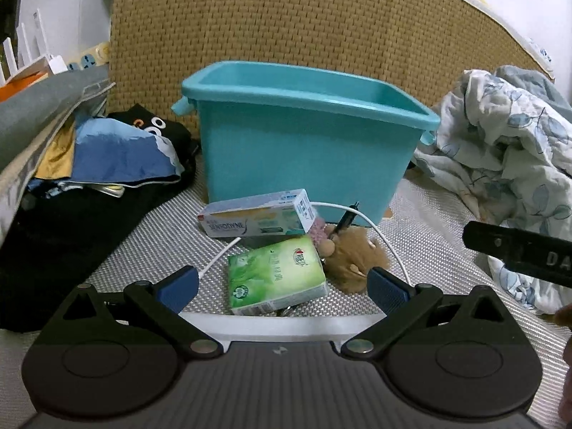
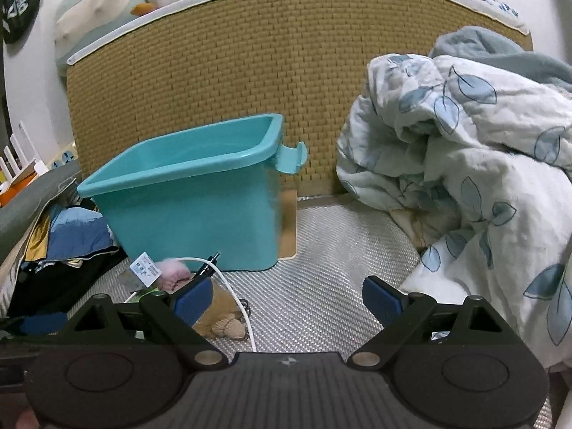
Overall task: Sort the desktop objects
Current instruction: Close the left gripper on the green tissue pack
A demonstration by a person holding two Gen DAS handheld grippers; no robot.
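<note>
A teal plastic bin [image 1: 304,136] stands on the woven mat against a wicker panel; its inside is hidden from the left wrist view. In front of it lie a toothpaste box [image 1: 257,218], a green tissue pack [image 1: 277,275], a brown plush toy [image 1: 352,257], a black pen [image 1: 345,220] and a white cable [image 1: 379,236]. My left gripper [image 1: 282,289] is open, its blue pads on either side of the tissue pack without touching it. My right gripper [image 2: 286,300] is open over bare mat, right of the plush toy [image 2: 221,318], pen [image 2: 207,266] and cable [image 2: 236,296], with the bin [image 2: 193,196] ahead.
Crumpled leaf-print bedding [image 2: 464,178] fills the right side. Dark and blue clothes [image 1: 114,153] are heaped at the left beside a grey cushion [image 1: 39,111]. The wicker panel [image 2: 250,60] closes off the back. The other gripper's black body [image 1: 518,254] shows at the right edge.
</note>
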